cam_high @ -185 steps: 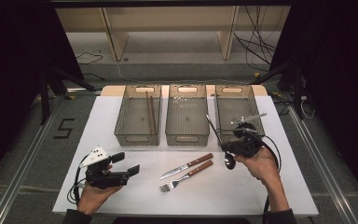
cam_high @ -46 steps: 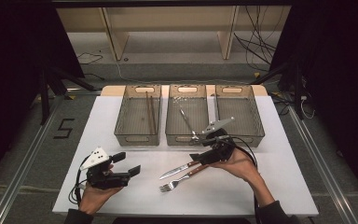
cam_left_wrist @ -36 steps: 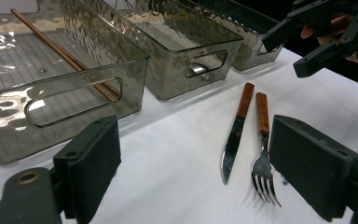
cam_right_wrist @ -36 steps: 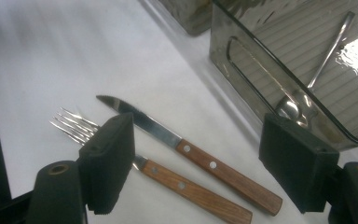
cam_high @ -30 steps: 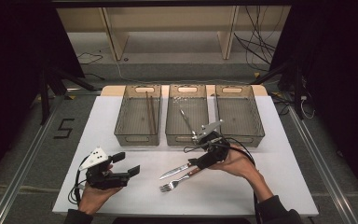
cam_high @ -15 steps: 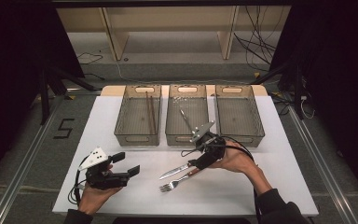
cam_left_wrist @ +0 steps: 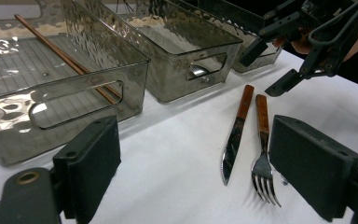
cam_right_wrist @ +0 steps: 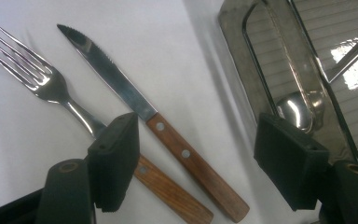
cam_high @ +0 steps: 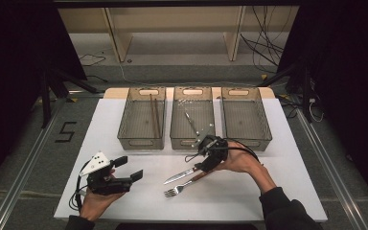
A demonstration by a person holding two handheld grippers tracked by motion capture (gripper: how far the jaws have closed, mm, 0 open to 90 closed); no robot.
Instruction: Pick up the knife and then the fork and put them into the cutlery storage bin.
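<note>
A knife (cam_high: 182,175) and a fork (cam_high: 177,190), both with wooden handles, lie side by side on the white table. My right gripper (cam_high: 206,165) hovers low over their handle ends. In the right gripper view its jaws (cam_right_wrist: 203,161) straddle the knife (cam_right_wrist: 121,93) handle without pressing on it, and the fork (cam_right_wrist: 46,84) handle runs under the left pad. These jaws have just been closing and stand open. My left gripper (cam_high: 130,167) rests open at the front left, with nothing between its jaws; its own view shows the knife (cam_left_wrist: 235,140) and fork (cam_left_wrist: 262,158) ahead.
Three smoky clear bins stand in a row behind the cutlery. The left bin (cam_high: 141,139) holds chopsticks (cam_high: 154,115), the middle bin (cam_high: 191,141) a spoon (cam_high: 190,120), and the right bin (cam_high: 247,115) looks bare. The table's front edge runs just below both hands.
My right hand has come from in front of the right bin down and left to the knife and fork handles. A long utensil now lies in the middle bin. The left gripper has stayed put.
</note>
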